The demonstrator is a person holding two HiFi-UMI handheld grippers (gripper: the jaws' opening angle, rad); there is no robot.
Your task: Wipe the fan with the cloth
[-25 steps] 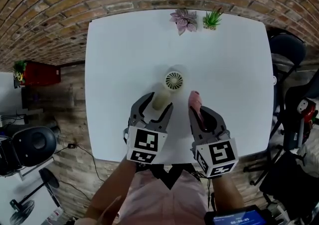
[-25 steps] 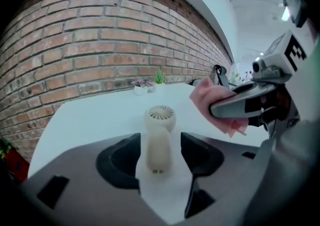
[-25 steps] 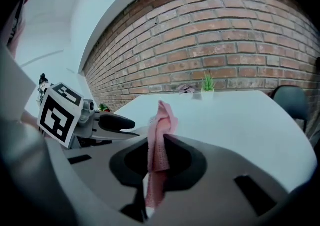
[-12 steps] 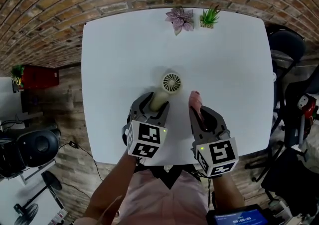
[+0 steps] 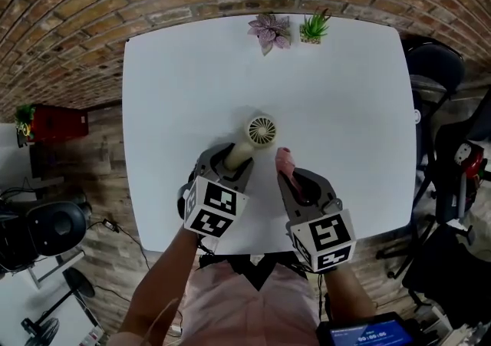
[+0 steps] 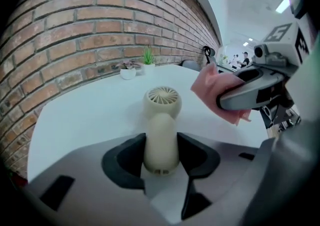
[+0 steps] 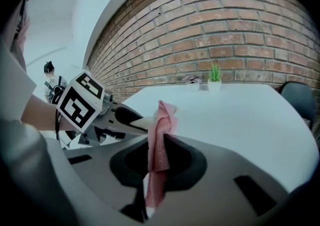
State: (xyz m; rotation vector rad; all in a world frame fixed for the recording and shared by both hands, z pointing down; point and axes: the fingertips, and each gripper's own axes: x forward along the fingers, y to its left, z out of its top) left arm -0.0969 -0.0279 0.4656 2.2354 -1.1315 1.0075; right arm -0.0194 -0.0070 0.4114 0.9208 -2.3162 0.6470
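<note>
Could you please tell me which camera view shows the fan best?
The left gripper view: the fan sits large and central, grille and handle both clear. The head view shows it small from above; the right gripper view shows almost none of it.

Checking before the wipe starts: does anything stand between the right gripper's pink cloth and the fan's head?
Nothing visible does. The cloth, pinched in the right gripper, is just beside the fan, only bare table between. The left gripper, whose jaws have just been closing, holds the fan's handle, outside that gap.

Matt plastic fan point(image 6: 161, 125), perhaps coarse-woven cloth point(image 7: 159, 142)
</note>
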